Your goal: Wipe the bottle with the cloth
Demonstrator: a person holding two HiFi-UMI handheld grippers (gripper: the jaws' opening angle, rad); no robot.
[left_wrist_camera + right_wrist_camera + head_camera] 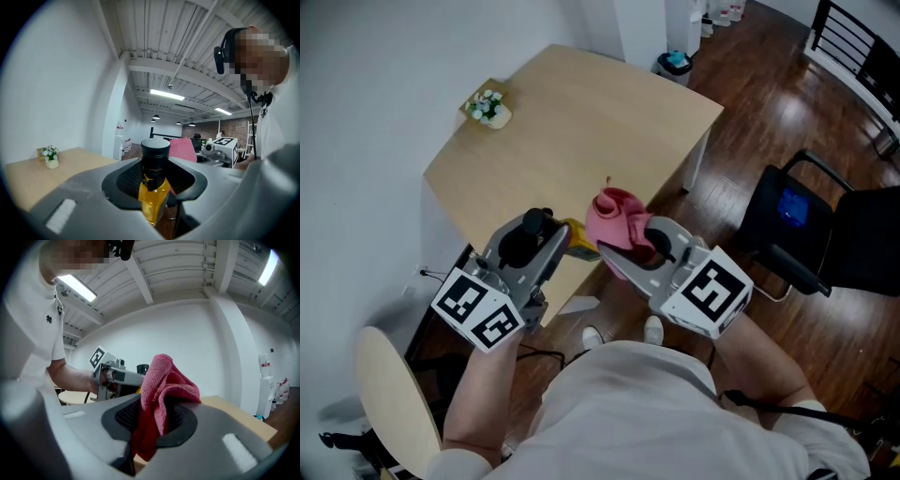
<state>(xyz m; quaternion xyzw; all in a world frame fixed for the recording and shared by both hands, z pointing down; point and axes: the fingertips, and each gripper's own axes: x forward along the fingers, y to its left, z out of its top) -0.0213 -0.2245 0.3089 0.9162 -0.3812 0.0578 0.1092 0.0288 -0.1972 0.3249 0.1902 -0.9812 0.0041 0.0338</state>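
My left gripper is shut on a small bottle of yellow liquid with a black cap, held upright above the near edge of the wooden table. In the head view only a yellow strip of the bottle shows past the left gripper. My right gripper is shut on a bunched pink cloth, which stands up out of the jaws. The cloth hangs just right of the bottle, close to it; whether they touch I cannot tell. The right gripper sits beside the left one.
A small pot of white flowers stands at the table's far left corner. A black chair is on the wooden floor to the right, a round pale stool at the lower left. A white wall runs along the left.
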